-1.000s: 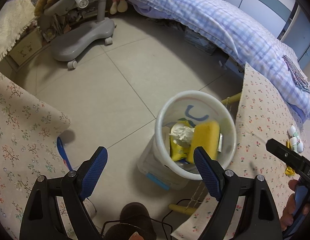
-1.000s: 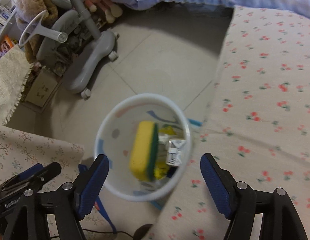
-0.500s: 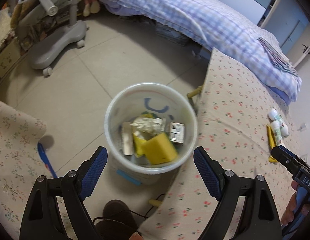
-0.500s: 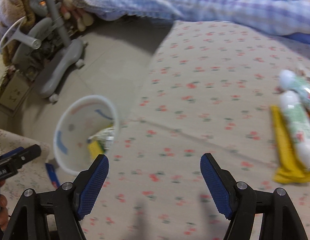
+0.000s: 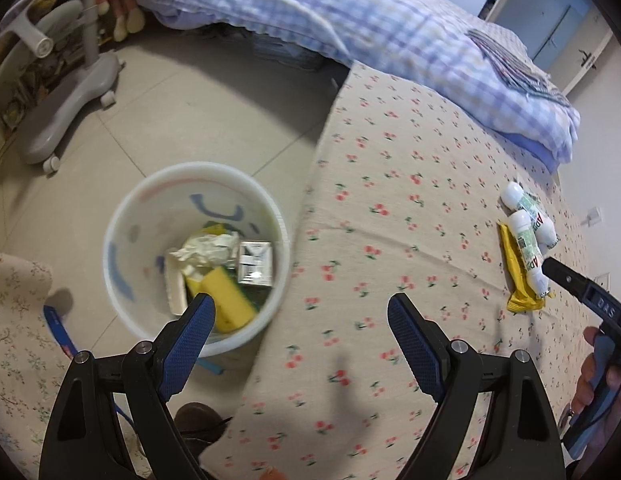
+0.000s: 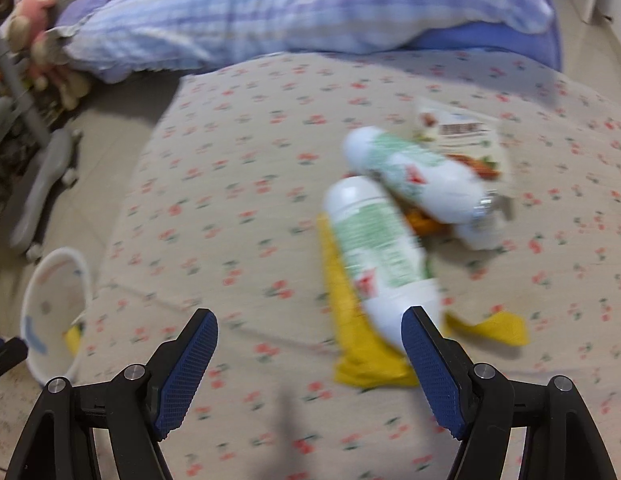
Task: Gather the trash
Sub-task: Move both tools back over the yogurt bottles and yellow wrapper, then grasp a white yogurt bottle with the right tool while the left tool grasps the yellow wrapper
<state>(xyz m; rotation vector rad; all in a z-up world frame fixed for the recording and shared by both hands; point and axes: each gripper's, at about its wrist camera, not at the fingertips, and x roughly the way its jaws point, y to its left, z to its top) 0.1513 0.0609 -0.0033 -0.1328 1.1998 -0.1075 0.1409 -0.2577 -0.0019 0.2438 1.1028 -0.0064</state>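
Left view only: sponge (image 5: 226,300) and carton (image 5: 255,267) inside bin (image 5: 122,216). Right view only: printed wrapper (image 6: 462,136) beyond bottles (image 6: 374,240). Both grippers (image 5: 300,312) (image 6: 310,334) agape, empty.

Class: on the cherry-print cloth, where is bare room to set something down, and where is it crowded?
Free: the wide stretch of cherry-print cloth between the white bin and the white bottles. Crowded: around the bottles, lying over a yellow wrapper and a printed packet.
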